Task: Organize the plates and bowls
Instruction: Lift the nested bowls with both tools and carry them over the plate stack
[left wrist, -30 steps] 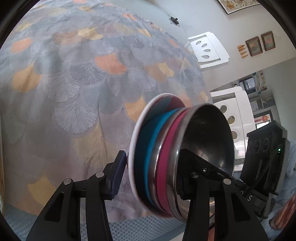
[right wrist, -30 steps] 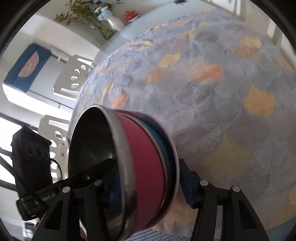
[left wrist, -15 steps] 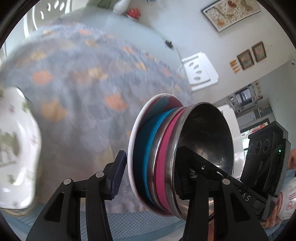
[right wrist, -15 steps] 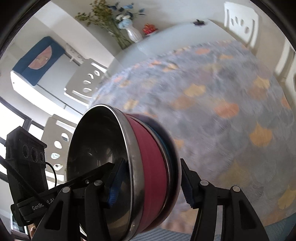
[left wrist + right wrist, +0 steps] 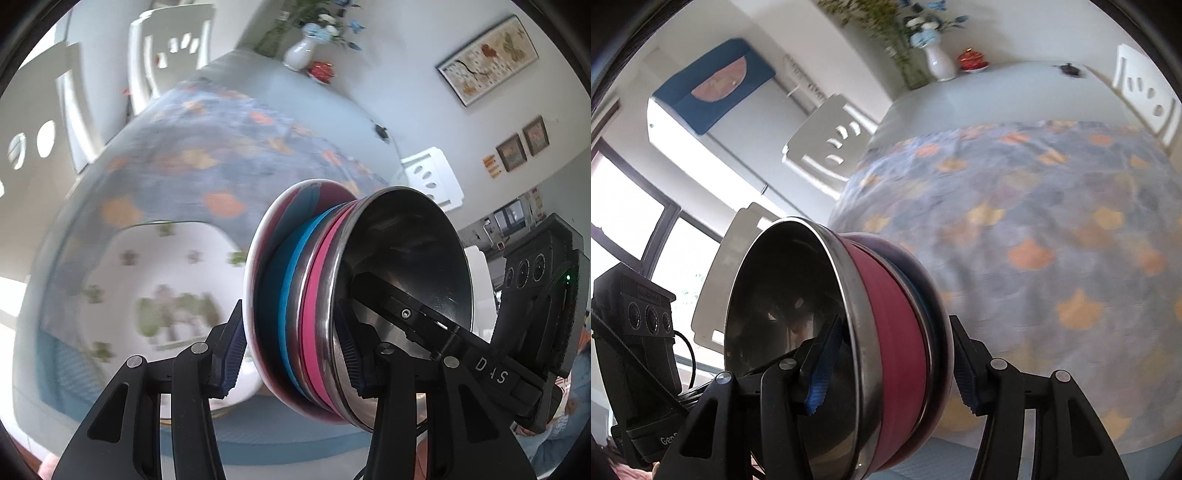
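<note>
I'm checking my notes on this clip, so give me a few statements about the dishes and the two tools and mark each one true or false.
1. Both tools clamp the same stack of bowls. True: left tool and right tool each grip it.
2. The innermost bowl is steel. True.
3. The stack rests flat on the tablecloth. False: it is held up, tilted on its side.
4. The floral dish is part of the stack. False: it lies apart on the table.
5. A white vase stands on the far table end. True.

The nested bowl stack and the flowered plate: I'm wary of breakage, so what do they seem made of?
Top bowl: polished steel by its mirror sheen. Pink and blue bands: matte, maybe plastic. Flowered plate: glossy white, probably ceramic, though blurred.
</note>
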{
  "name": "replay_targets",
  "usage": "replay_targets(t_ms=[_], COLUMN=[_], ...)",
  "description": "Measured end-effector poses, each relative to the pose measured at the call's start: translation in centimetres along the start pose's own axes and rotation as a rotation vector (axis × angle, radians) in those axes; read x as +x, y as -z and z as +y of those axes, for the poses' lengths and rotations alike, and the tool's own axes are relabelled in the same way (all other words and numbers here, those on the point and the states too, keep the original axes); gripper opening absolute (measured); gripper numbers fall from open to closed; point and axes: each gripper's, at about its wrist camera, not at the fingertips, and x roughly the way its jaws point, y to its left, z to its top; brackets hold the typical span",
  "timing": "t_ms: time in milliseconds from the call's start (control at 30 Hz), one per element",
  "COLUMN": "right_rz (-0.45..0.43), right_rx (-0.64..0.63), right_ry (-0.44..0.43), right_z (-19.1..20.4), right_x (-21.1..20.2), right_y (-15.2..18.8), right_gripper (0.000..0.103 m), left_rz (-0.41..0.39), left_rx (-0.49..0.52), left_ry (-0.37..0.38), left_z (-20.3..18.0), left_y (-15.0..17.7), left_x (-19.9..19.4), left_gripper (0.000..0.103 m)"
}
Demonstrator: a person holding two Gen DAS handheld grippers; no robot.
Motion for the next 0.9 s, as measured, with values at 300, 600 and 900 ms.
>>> replay_targets(t_ms=[300,600,900], right_rz=[0.096,0.132,0.128], right_rx=[0.048,0.118,0.175], right_ry=[0.020,0.090,0.133], right_z=[4.0,4.2,3.9], right_x=[6.7,10.2,11.0], right_y=[2.1,3.6,4.6], right_gripper=[0.055,0.055,0.055], left_rz=[0.087,0.164,0.202], left_rx=[-0.013,0.014,0.056], left_ry=[-0.021,0.013,0.050], left_z=[7.2,10.5,11.3], left_y=[-0.4,-0.3,-0.2], left_x=[0.0,1.8,2.7], left_gripper=[0.042,0.042,0.042])
